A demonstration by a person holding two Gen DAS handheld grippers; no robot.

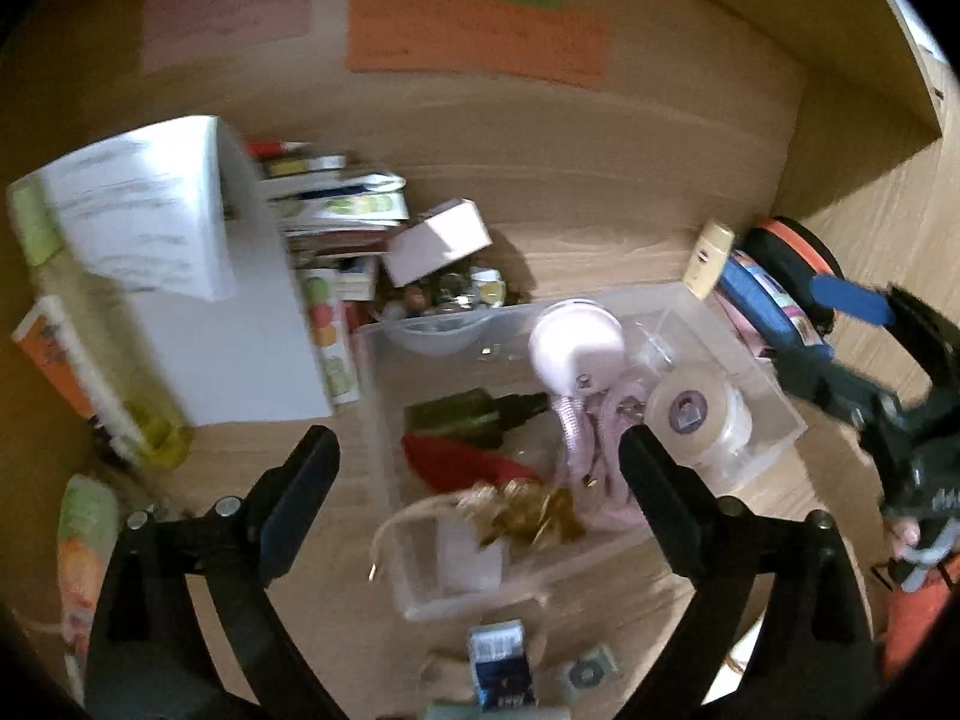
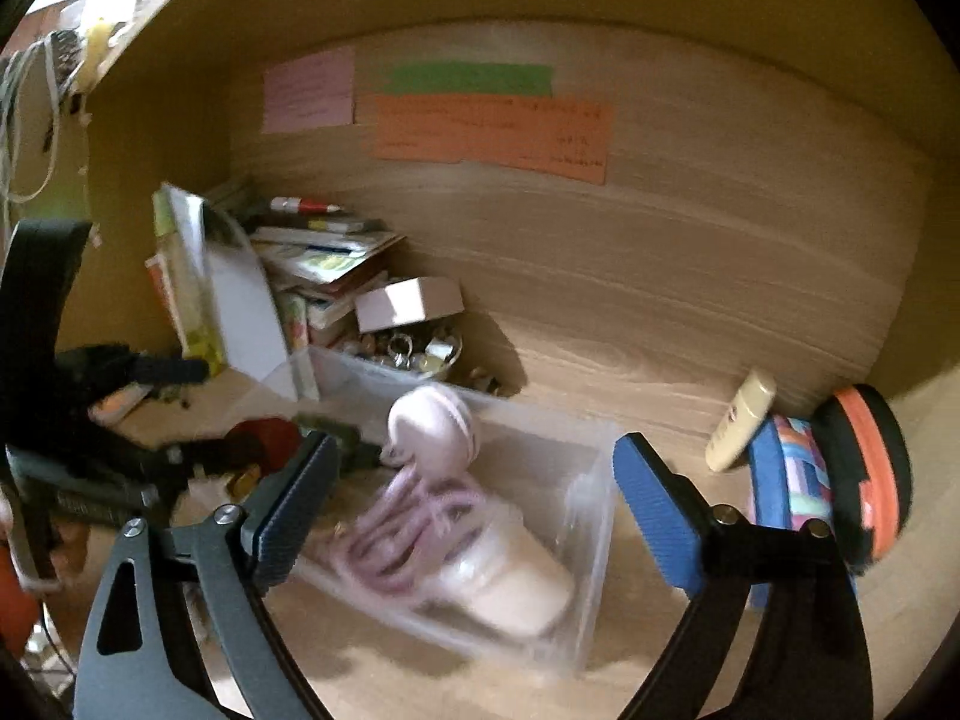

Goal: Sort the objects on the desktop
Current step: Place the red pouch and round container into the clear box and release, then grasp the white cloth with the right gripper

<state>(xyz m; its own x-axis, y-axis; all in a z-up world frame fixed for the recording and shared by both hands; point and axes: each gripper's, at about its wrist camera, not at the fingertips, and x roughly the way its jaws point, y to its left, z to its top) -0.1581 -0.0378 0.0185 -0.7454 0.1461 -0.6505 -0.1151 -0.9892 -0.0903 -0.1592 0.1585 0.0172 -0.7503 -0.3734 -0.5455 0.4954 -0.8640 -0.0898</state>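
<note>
While both grippers hang empty with jaws apart, left gripper (image 1: 480,456) and right gripper (image 2: 474,480) hover over the clear bin (image 1: 774,396) (pink lamp (image 1: 576,342) inside, at twelve o'clock).

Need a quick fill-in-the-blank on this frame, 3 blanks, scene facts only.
1. The tape roll lies inside the clear ____ bin.
2. On the back wall, the green note sits directly above the ____ note.
3. Both the left gripper and the right gripper have their jaws ____.

Missing words: plastic; orange; open
</note>
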